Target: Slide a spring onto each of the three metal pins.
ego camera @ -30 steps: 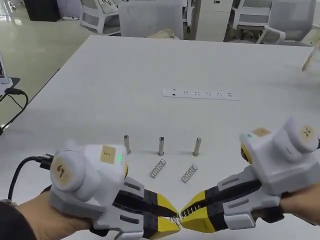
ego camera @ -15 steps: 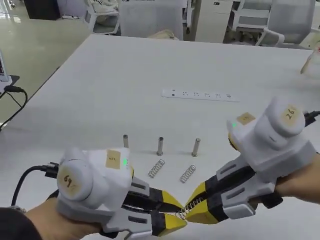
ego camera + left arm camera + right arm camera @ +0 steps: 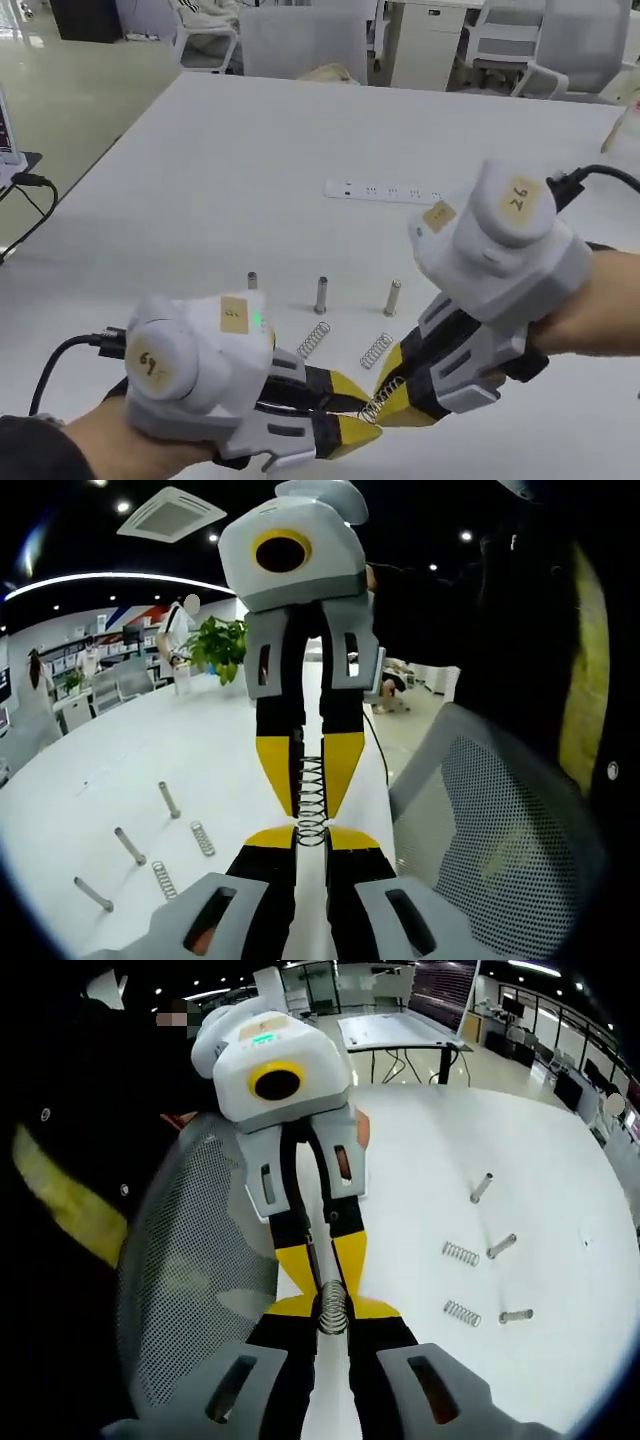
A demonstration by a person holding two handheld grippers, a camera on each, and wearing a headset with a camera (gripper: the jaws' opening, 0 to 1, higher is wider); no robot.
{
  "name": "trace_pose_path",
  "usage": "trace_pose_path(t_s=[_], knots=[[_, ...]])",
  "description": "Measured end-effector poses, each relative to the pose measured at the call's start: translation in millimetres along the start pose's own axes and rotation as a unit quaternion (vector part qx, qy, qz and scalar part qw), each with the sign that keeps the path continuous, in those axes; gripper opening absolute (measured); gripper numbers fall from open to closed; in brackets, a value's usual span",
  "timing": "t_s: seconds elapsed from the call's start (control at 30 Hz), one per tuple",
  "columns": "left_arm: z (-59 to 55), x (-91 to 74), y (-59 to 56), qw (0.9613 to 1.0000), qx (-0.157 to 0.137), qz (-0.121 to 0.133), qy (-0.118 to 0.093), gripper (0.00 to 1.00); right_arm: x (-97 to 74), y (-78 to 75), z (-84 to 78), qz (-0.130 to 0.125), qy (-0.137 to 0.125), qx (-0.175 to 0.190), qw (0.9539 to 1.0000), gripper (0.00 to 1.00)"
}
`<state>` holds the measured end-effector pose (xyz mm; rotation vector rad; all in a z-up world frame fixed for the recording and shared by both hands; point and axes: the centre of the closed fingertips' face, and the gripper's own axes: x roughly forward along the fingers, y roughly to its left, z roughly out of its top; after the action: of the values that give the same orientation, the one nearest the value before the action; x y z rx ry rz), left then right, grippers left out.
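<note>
The left hand-held gripper [image 3: 365,416] and the right hand-held gripper [image 3: 390,390] meet tip to tip, low and near the front edge of the white tabletop [image 3: 200,180]. Both are squeezed shut on one spring [image 3: 381,398], each pinching one end of it. From the head view, this spring is a small slanted thing between the yellow tips. The left gripper view shows it much better: it runs straight from the left jaws up into the right jaws. The right gripper view looks at it from the end, so it looks like a little ring. Behind the grippers, three metal pins [image 3: 321,294] stand up in a row, apart from each other. Two more springs [image 3: 314,338] lie flat just in front of the pins. The head view also shows a white power strip [image 3: 395,192] lying farther back on the tabletop. The two gripper views show a grey mesh chair [image 3: 500,810] close to the tabletop, and the left gripper view shows a green plant [image 3: 215,645] far away.
</note>
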<state>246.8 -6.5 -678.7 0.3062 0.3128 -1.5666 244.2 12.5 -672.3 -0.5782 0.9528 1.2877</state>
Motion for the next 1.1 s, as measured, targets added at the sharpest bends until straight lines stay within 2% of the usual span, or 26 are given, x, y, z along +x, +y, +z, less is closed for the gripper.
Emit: trace_pose_path(t_s=[0.23, 0.57, 0.73, 0.93, 1.0, 1.1], knots=[[8.0, 1.8, 9.8, 0.9995, 0.002, 0.025, -0.020, 0.02, -7.2, -8.9, 3.7, -0.006, 0.039, -0.028, 0.9988, 0.08], [13.9, 2.1, 22.0, 0.9977, -0.007, 0.051, -0.044, 0.02, -10.6, -17.9, 6.7, -0.011, 0.066, -0.049, 0.9966, 0.08], [14.3, 3.4, 23.8, 0.9974, -0.004, 0.056, -0.045, 0.02, -11.0, -19.7, 7.4, -0.009, 0.070, -0.047, 0.9964, 0.08], [12.3, 3.1, 24.2, 0.9973, -0.014, 0.057, -0.045, 0.03, -9.7, -20.3, 7.9, -0.009, 0.077, -0.051, 0.9957, 0.08], [5.3, 4.4, 23.6, 0.9977, -0.021, 0.057, -0.030, 0.09, -11.8, -22.9, 9.7, -0.013, 0.075, -0.051, 0.9958, 0.08], [4.4, 3.7, 23.0, 0.9974, -0.032, 0.056, -0.033, 0.14, -18.9, -28.7, 10.8, -0.019, 0.073, -0.047, 0.9961, 0.08]])
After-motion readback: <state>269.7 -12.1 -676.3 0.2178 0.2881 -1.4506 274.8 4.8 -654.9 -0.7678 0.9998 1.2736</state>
